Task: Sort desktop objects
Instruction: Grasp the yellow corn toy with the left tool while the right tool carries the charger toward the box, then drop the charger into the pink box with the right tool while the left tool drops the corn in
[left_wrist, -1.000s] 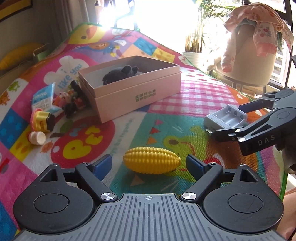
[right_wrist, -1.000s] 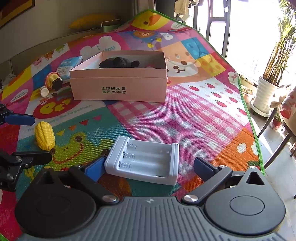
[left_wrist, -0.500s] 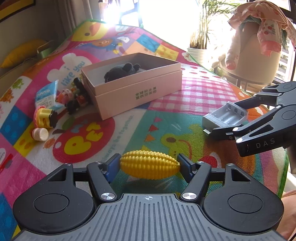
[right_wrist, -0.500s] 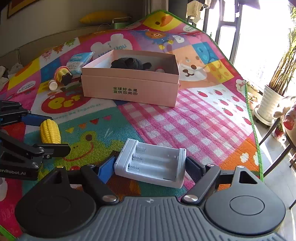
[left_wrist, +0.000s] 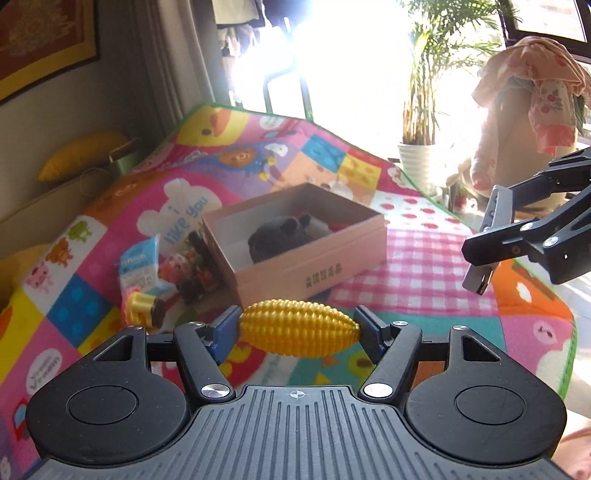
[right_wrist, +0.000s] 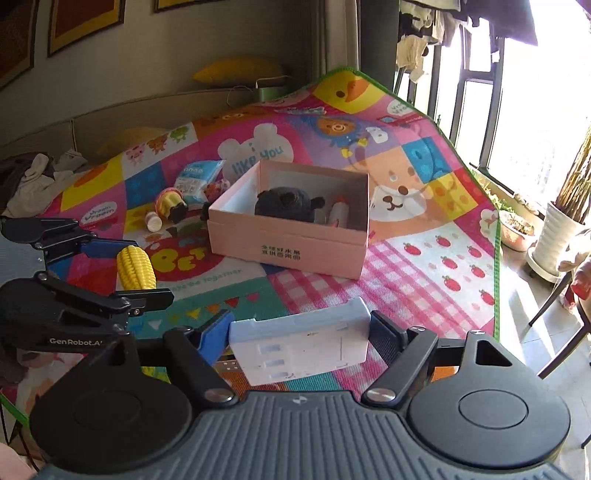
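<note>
The toy corn (left_wrist: 298, 328) is clamped end to end in the left hand-held gripper (left_wrist: 297, 328) and the white battery holder (right_wrist: 301, 345) is between the still closing jaws of the right hand-held gripper (right_wrist: 299, 347), both in front of the pink box (right_wrist: 291, 236), probably for dropping inside.

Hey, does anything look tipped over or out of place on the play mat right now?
Yes: beside the pink box, a small yellow toy and a white bottle lie tipped over near a blue packet, loosely jumbled rather than sorted.
</note>
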